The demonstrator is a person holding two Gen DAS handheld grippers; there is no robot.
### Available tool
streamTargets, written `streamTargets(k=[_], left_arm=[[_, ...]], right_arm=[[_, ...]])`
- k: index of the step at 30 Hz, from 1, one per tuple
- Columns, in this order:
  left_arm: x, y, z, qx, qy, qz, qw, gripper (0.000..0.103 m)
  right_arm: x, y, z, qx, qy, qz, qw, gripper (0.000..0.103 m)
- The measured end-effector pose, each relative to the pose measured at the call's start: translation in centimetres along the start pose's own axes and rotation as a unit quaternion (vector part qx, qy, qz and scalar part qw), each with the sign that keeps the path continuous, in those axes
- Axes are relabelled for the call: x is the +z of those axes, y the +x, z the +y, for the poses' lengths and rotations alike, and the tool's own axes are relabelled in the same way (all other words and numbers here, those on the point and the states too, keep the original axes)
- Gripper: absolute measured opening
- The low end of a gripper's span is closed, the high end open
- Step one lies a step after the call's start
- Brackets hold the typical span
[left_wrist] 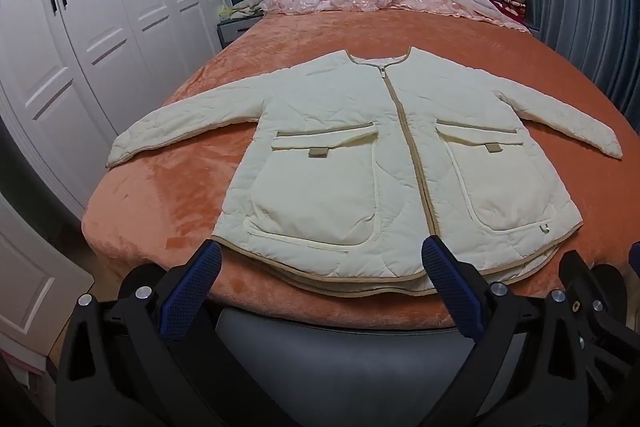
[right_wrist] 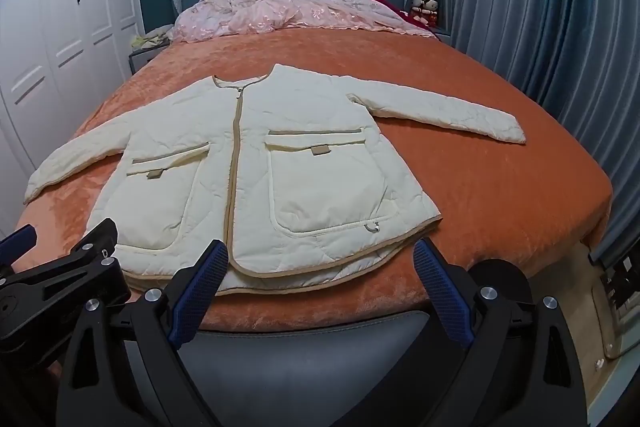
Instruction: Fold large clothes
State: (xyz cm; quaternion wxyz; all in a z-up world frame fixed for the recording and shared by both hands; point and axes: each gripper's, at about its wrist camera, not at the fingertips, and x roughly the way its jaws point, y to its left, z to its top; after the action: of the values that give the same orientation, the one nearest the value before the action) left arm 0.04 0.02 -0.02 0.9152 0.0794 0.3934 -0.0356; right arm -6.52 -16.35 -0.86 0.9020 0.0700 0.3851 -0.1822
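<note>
Lying face up and zipped on the orange bedspread [left_wrist: 160, 195], the cream jacket [left_wrist: 360, 155] has its left sleeve [left_wrist: 180, 123] and right sleeve [right_wrist: 440, 107] spread wide, seemingly so each can be folded in cleanly. Hovering just short of the hem near the bed's foot, the left gripper [left_wrist: 324, 259] has its fingers released and empty. Beside it, the right gripper [right_wrist: 320, 259] is likewise spread wide, holding nothing, probably poised for a two-handed first fold.

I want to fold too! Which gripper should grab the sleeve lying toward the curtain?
Probably the right gripper: it hangs open nearer that sleeve of the cream quilted jacket. The left gripper hangs open toward the other sleeve.
</note>
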Motion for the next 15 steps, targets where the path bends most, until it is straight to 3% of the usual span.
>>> streamTargets(k=[15], left_arm=[[0.0, 1.8, -0.5, -0.001, 0.005, 0.005, 1.0000, 0.097]], right_arm=[[-0.2, 1.0, 0.3, -0.019, -0.006, -0.003, 1.000, 0.092]])
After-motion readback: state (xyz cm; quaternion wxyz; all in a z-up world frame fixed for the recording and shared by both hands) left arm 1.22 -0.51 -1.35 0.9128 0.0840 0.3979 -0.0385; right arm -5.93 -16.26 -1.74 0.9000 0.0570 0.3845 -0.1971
